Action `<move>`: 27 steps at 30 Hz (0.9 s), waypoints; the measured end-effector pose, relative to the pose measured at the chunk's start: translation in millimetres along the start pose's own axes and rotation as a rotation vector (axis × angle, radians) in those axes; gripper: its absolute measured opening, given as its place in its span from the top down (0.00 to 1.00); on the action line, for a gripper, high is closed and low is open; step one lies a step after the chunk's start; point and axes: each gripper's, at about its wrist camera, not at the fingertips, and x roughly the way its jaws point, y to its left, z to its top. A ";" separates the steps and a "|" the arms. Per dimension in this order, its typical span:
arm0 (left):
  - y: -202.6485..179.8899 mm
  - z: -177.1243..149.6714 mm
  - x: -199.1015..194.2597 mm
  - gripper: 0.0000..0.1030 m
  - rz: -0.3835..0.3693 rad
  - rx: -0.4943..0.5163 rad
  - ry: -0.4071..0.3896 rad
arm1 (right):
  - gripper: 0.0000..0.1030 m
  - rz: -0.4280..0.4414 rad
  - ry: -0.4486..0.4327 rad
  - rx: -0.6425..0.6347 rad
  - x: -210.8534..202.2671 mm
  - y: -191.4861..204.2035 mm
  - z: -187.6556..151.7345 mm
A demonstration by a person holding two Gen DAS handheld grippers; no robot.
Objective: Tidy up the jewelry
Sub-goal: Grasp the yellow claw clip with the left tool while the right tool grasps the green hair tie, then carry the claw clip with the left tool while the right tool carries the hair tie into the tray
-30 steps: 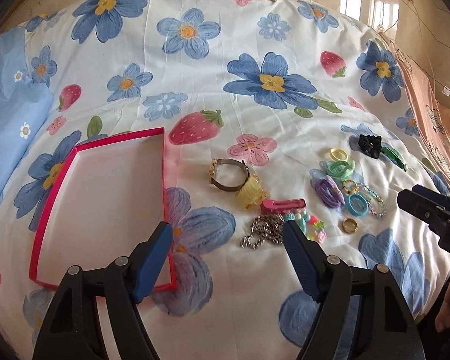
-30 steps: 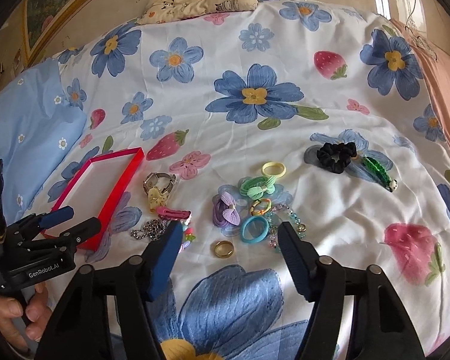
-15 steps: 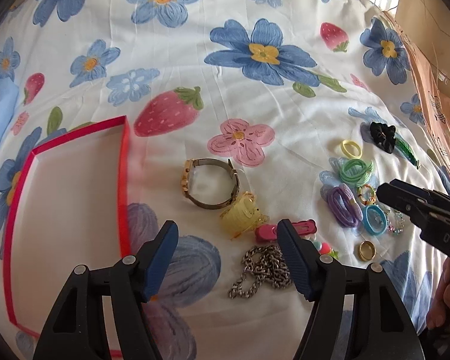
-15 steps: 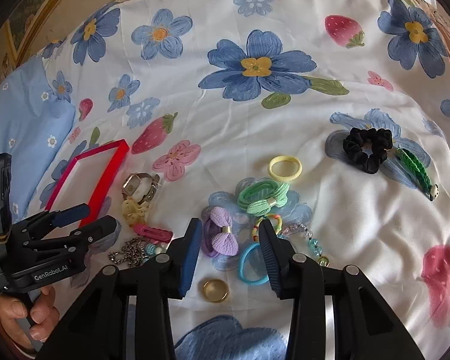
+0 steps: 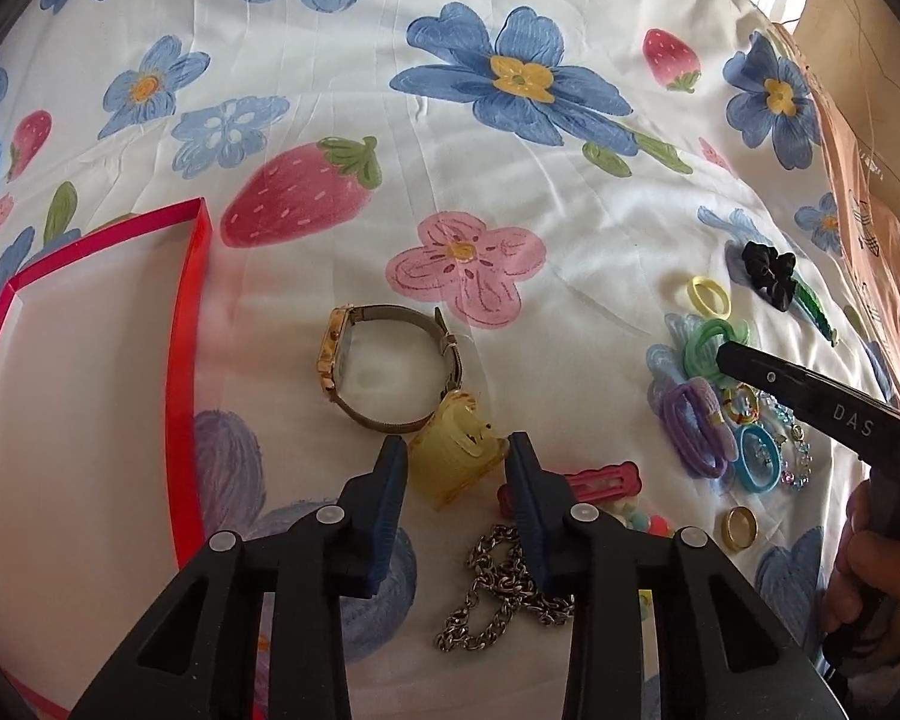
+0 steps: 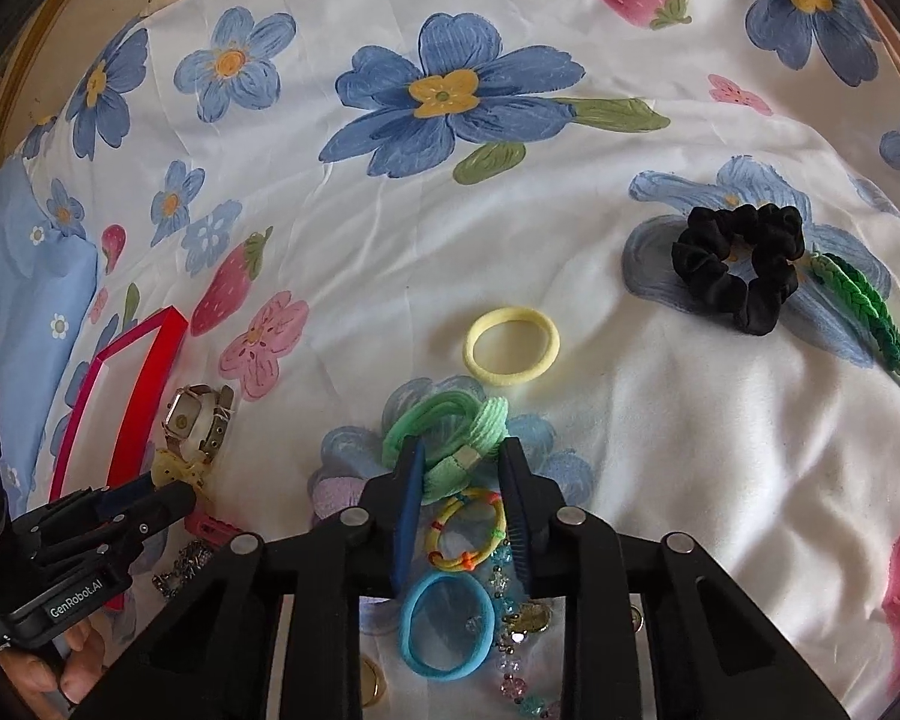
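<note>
Black plastic left gripper, right gripper: blue pads, silver screws, white lettering.

**Legible markings on your two grippers**

In your left wrist view, the right gripper enters from the right edge; its black finger carries the pale letters "DAS", cut off by the frame. In your right wrist view, the left gripper sits at lower left; its black body bears the white brand "GenRobot.AI". You will find no other readable text.
</note>
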 end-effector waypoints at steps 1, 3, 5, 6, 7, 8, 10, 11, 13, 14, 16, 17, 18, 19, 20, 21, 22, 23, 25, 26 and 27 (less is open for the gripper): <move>0.3 -1.5 -0.9 0.74 -0.004 -0.001 -0.004 | 0.86 0.006 -0.007 0.000 -0.6 -0.3 -0.1; 3.9 -3.2 -4.1 0.74 -0.020 -0.013 -0.013 | 0.87 0.017 -0.023 -0.002 -3.9 -1.5 -0.2; 8.0 -4.8 -10.1 0.74 -0.034 -0.029 -0.026 | 0.88 0.031 -0.036 0.002 -9.0 -0.4 0.2; 9.8 -5.7 -13.8 0.74 -0.036 -0.034 -0.035 | 0.88 0.039 -0.046 0.000 -12.7 1.0 0.3; 10.9 -7.0 -18.0 0.74 -0.039 -0.038 -0.044 | 0.88 0.045 -0.056 -0.005 -17.0 2.9 0.1; 12.4 -8.1 -22.7 0.74 -0.042 -0.042 -0.052 | 0.88 0.053 -0.062 -0.007 -19.6 5.0 0.4; 14.2 -10.1 -32.0 0.74 -0.046 -0.050 -0.066 | 0.88 0.075 -0.069 -0.011 -25.3 10.1 0.5; 17.0 -11.3 -38.3 0.74 -0.048 -0.056 -0.077 | 0.88 0.086 -0.068 -0.014 -27.0 13.7 0.5; 21.5 -13.9 -50.2 0.74 -0.048 -0.067 -0.094 | 0.88 0.112 -0.063 -0.020 -29.8 22.3 -0.2; 23.5 -15.6 -56.3 0.74 -0.048 -0.073 -0.101 | 0.88 0.119 -0.063 -0.028 -30.2 27.0 0.0; 31.4 -19.1 -69.7 0.74 -0.045 -0.087 -0.119 | 0.88 0.143 -0.060 -0.045 -31.7 39.5 -0.2; 34.7 -20.5 -75.1 0.74 -0.040 -0.093 -0.126 | 0.88 0.155 -0.058 -0.051 -31.6 45.1 0.1; 39.0 -22.3 -80.8 0.74 -0.036 -0.098 -0.134 | 0.88 0.171 -0.053 -0.060 -31.2 52.7 0.5; 43.6 -23.7 -85.9 0.74 -0.031 -0.105 -0.140 | 0.88 0.182 -0.051 -0.069 -31.2 59.9 0.2; 49.3 -25.7 -91.4 0.74 -0.023 -0.113 -0.147 | 0.88 0.191 -0.048 -0.078 -30.4 66.4 0.6; 54.6 -27.7 -96.1 0.74 -0.015 -0.121 -0.153 | 0.88 0.203 -0.044 -0.090 -29.0 74.4 0.9; 61.7 -30.1 -101.9 0.74 -0.007 -0.132 -0.159 | 0.88 0.212 -0.039 -0.102 -27.4 82.6 1.1; 67.9 -32.3 -106.9 0.74 0.000 -0.142 -0.164 | 0.88 0.222 -0.036 -0.110 -26.1 89.5 0.9; 78.0 -36.0 -115.8 0.74 0.014 -0.157 -0.172 | 0.88 0.242 -0.027 -0.131 -22.2 105.5 1.1; 86.0 -38.5 -121.4 0.74 0.024 -0.169 -0.177 | 0.88 0.256 -0.022 -0.144 -19.8 114.8 1.4; 90.7 -39.6 -124.1 0.74 0.031 -0.175 -0.178 | 0.88 0.269 -0.016 -0.155 -17.5 123.0 1.1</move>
